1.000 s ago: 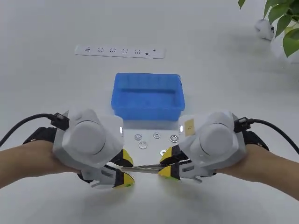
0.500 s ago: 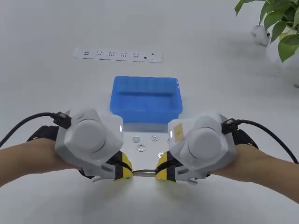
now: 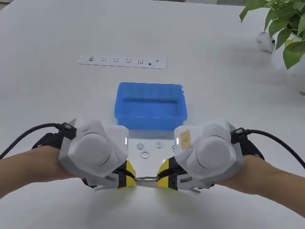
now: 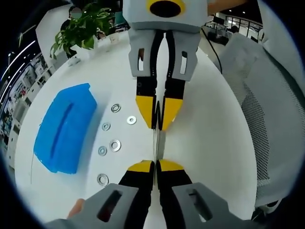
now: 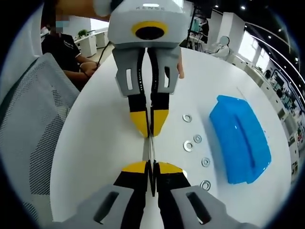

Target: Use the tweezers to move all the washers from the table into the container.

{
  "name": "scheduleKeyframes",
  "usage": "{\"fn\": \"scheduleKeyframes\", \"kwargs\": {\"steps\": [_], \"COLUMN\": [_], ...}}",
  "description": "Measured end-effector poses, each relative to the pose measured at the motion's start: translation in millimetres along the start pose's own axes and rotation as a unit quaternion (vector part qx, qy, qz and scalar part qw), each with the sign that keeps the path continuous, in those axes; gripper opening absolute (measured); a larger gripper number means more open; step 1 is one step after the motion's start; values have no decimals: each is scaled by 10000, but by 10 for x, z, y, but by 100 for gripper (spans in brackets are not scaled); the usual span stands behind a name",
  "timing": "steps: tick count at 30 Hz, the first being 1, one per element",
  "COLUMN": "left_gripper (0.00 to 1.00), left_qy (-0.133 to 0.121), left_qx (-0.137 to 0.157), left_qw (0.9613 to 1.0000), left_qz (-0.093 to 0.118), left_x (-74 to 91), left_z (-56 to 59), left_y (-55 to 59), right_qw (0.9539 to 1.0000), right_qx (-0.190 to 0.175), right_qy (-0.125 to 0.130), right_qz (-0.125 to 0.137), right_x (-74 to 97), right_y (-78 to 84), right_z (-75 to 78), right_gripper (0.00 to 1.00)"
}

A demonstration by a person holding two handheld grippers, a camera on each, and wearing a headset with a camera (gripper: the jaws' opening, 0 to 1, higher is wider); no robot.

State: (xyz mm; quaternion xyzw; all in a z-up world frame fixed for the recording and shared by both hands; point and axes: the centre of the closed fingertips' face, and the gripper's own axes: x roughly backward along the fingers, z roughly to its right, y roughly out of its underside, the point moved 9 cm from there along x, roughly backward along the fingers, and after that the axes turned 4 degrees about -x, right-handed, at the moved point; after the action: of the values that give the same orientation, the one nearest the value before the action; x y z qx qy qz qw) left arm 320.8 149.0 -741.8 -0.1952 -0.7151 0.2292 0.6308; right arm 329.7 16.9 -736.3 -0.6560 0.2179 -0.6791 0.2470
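The 2 grippers meet almost tip to tip, low over the white desk (image 3: 228,86) and facing each other. The left gripper (image 3: 127,175) has its yellow-tipped jaws pressed nearly together on one end of the tweezers (image 3: 147,179). The right gripper (image 3: 164,174) is pinched just as tightly on the other end. The thin metal tweezers bridge the short gap between them, lying roughly level and close to the desk.

The washers (image 4: 115,145) lie loose on the desk, between the grippers and the container (image 3: 150,102). In the left gripper view I count 6 of them, scattered apart from one another and clear of the tweezers, all outside the container. The container is a blue rectangular tub, open side up, just beyond the washers.

Past the container a white power strip (image 3: 123,61) lies flat, parallel to the container's long side. A leafy green plant (image 3: 281,24) stands at the far right of the desk. A mesh-backed chair (image 5: 38,114) sits by the desk edge in the right gripper view. The person's bare forearms (image 3: 24,167) reach in from both sides, each behind its gripper.
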Motion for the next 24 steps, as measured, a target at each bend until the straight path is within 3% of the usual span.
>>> {"fn": "scheduleKeyframes", "kwargs": {"steps": [5,9,17,24], "left_gripper": [6,6,6,6], "left_qy": [62,-39,-70,-120], "left_qx": [-90,72,12,88], "left_qw": [9999,9997,9994,9982], "left_qz": [-55,237,349,587], "left_x": [111,292,426,460], "left_z": [18,-11,12,43], "left_y": [-12,-109,-225,-334], "right_qw": [9998,9997,9982,9949], "right_qx": [159,145,147,-128], "right_qy": [35,143,252,342], "right_qz": [92,167,522,939], "right_x": [-5,2,27,86], "right_y": [-39,-31,-42,26], "right_z": [-38,-18,-39,-59], "right_gripper": [7,7,7,7]}}
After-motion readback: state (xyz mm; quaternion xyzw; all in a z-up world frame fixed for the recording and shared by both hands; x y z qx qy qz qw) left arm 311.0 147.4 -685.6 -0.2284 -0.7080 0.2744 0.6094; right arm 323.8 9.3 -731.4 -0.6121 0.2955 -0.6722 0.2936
